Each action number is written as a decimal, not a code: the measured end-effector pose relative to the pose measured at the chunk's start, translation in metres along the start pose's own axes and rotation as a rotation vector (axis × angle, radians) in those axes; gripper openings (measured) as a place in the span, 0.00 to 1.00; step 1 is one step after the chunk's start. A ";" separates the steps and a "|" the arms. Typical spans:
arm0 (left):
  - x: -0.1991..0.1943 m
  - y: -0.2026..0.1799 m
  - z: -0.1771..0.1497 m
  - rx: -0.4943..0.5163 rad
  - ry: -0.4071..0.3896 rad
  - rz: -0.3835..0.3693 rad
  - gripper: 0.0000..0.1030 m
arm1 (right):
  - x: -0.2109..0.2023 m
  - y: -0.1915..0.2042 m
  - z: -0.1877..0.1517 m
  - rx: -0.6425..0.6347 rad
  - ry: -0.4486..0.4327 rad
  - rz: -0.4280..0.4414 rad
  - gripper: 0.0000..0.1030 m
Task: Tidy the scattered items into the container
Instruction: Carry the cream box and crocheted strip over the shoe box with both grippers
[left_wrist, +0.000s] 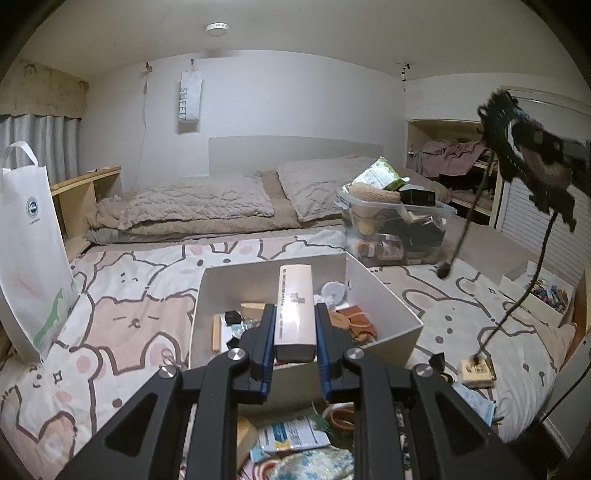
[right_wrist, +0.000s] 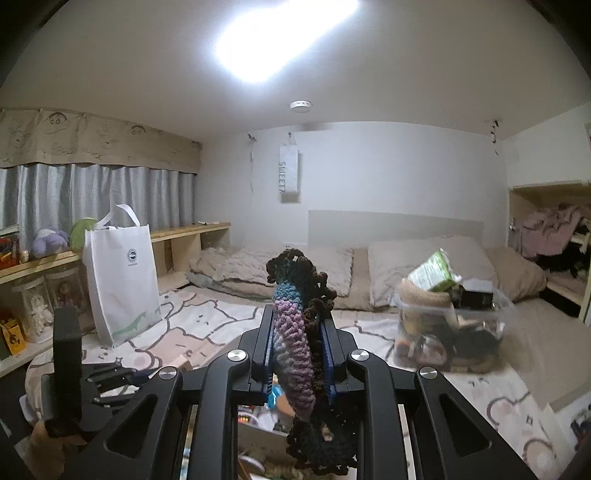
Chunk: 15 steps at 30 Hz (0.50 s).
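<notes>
My left gripper (left_wrist: 294, 317) is shut on a long pale rectangular box (left_wrist: 295, 302) and holds it over the open white container (left_wrist: 391, 295) on the bed. The container holds several small items. My right gripper (right_wrist: 297, 325) is shut on a crocheted piece (right_wrist: 295, 332) of purple, blue and dark brown yarn, held high in the air. That crochet piece shows in the left wrist view (left_wrist: 524, 151) at the upper right, with dark cords hanging down from it. More loose items (left_wrist: 295, 439) lie below my left gripper.
A clear plastic bin (left_wrist: 395, 225) full of things stands on the bed behind the container. A white tote bag (left_wrist: 29, 251) stands at the left. A small wooden block (left_wrist: 476, 373) lies on the quilt at the right. Pillows lie at the headboard.
</notes>
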<state>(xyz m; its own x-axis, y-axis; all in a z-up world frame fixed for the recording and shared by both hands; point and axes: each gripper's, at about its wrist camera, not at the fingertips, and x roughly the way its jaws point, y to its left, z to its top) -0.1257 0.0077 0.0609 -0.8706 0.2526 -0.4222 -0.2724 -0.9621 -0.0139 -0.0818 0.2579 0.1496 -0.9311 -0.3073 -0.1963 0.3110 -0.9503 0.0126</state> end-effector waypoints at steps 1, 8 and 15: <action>0.001 0.001 0.003 0.002 -0.002 0.000 0.19 | 0.003 0.000 0.004 0.005 0.006 0.012 0.21; 0.008 0.006 0.028 0.018 -0.019 0.005 0.19 | 0.025 0.004 0.033 -0.004 0.025 0.034 0.21; 0.024 0.011 0.054 0.043 -0.023 0.038 0.19 | 0.052 0.012 0.055 -0.008 0.026 0.053 0.21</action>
<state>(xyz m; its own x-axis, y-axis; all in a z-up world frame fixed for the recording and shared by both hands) -0.1718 0.0088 0.1001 -0.8895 0.2187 -0.4012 -0.2560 -0.9658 0.0411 -0.1368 0.2278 0.1938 -0.9080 -0.3561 -0.2208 0.3618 -0.9321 0.0157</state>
